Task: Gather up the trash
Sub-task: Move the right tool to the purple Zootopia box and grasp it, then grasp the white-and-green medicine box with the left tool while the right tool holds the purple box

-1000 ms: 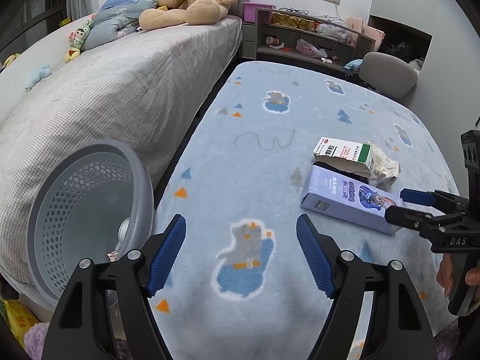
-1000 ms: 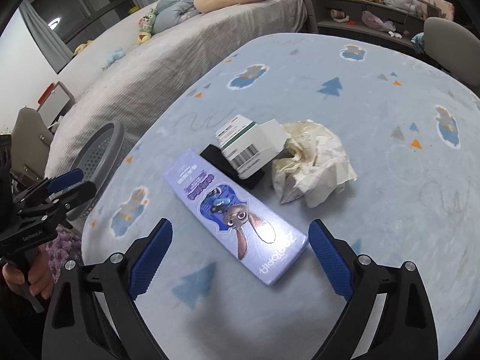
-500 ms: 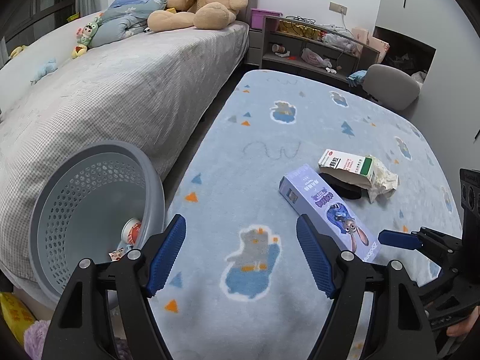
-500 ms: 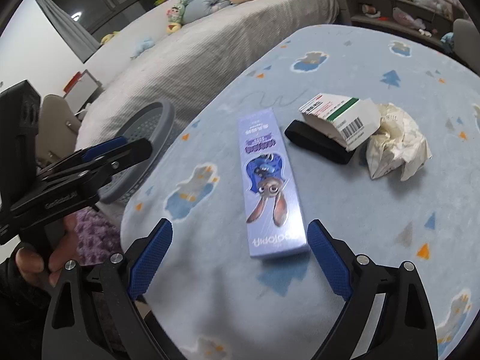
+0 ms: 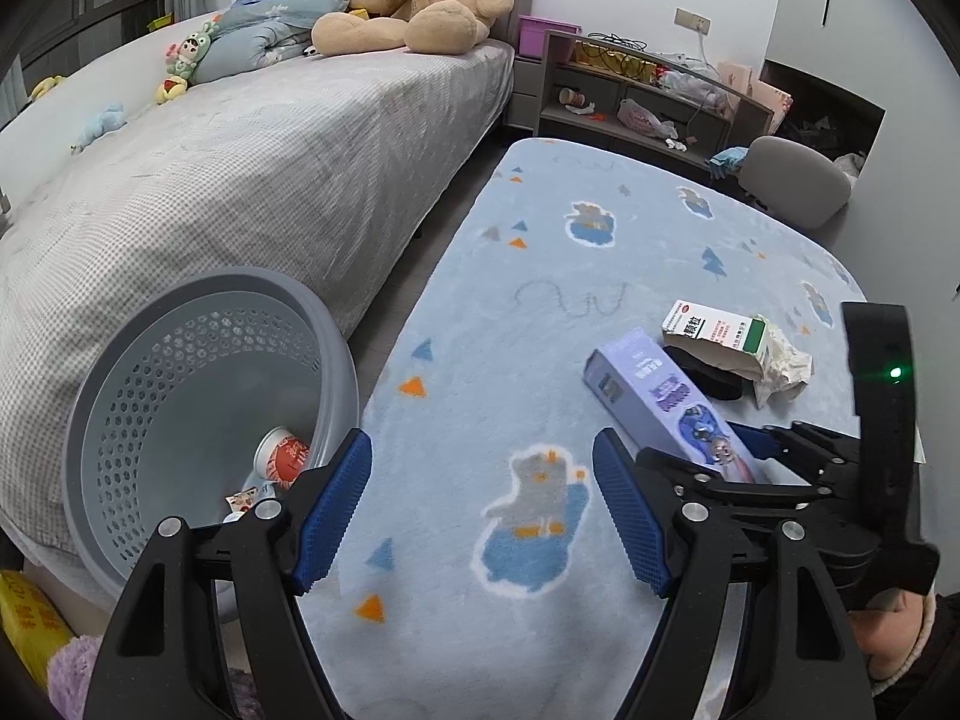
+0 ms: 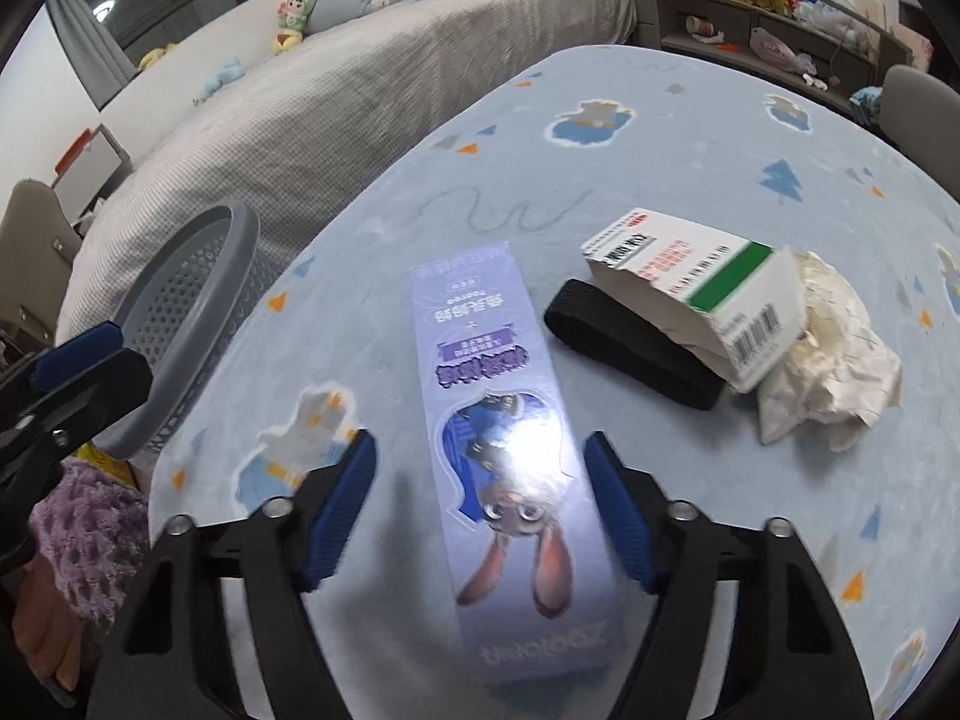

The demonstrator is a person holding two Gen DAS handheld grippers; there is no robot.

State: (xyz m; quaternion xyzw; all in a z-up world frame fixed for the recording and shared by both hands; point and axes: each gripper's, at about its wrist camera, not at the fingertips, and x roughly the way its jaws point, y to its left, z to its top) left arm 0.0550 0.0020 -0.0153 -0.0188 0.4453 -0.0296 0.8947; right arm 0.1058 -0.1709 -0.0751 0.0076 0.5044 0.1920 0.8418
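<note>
Since a moment ago the right gripper (image 6: 480, 498) has advanced to straddle the purple box (image 6: 510, 438) lying on the blue rug (image 6: 690, 138), jaws wide for grasping, while the left gripper (image 5: 483, 510) waits open near the basket (image 5: 180, 360).

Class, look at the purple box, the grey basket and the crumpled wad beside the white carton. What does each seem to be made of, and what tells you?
Purple box: probably glossy printed cardboard; sharp folded edges and a bright glare patch.
Grey basket: likely moulded plastic, matt; smooth rim, even rows of round holes.
Crumpled wad: seems thin off-white paper; sharp creases hold their shape.
</note>
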